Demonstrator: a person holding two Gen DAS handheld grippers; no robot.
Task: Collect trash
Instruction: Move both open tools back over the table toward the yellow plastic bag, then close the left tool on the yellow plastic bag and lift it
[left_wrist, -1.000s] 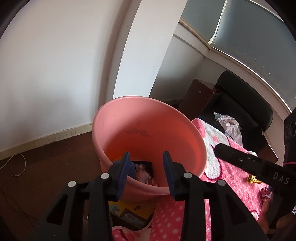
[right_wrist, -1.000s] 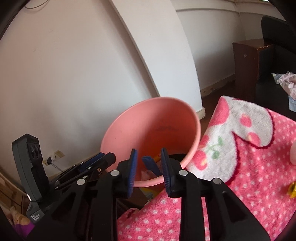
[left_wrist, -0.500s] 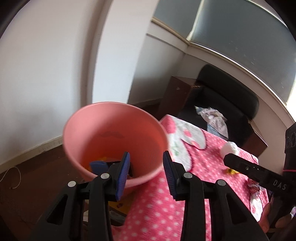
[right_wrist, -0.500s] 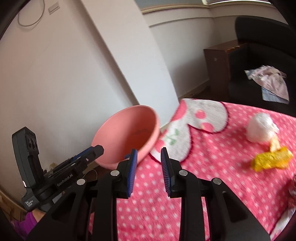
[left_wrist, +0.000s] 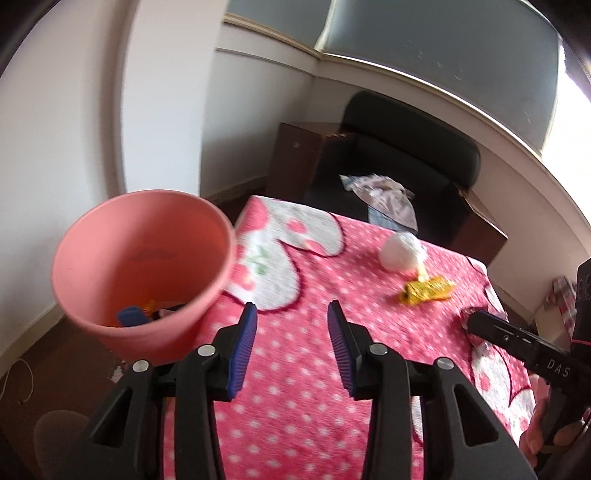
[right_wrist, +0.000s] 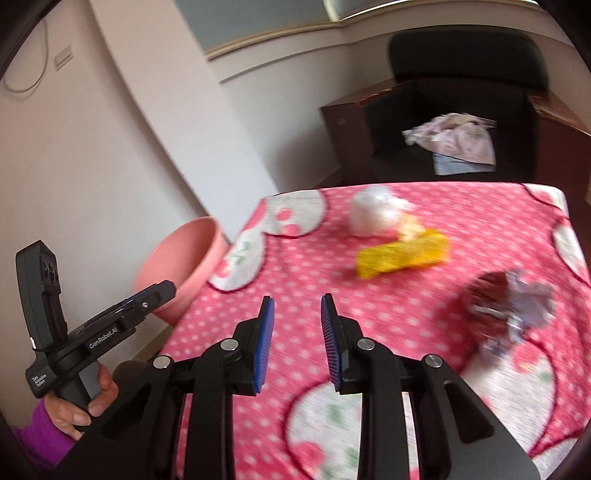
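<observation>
A pink bucket stands off the table's left edge with a blue scrap and other trash inside; it also shows in the right wrist view. On the pink dotted cloth lie a white plastic wad, a yellow wrapper and a dark red and silver wrapper. My left gripper is open and empty above the cloth, right of the bucket. My right gripper is open and empty above the cloth, short of the yellow wrapper and the white wad.
A black armchair with crumpled clothes stands behind the table, beside a brown cabinet. White walls close the left side. The table's far edge runs just behind the white wad.
Both grippers have swung from over the bucket to the right, over the table. The bucket has slid to the left in both views and the trash on the cloth has come into sight.
</observation>
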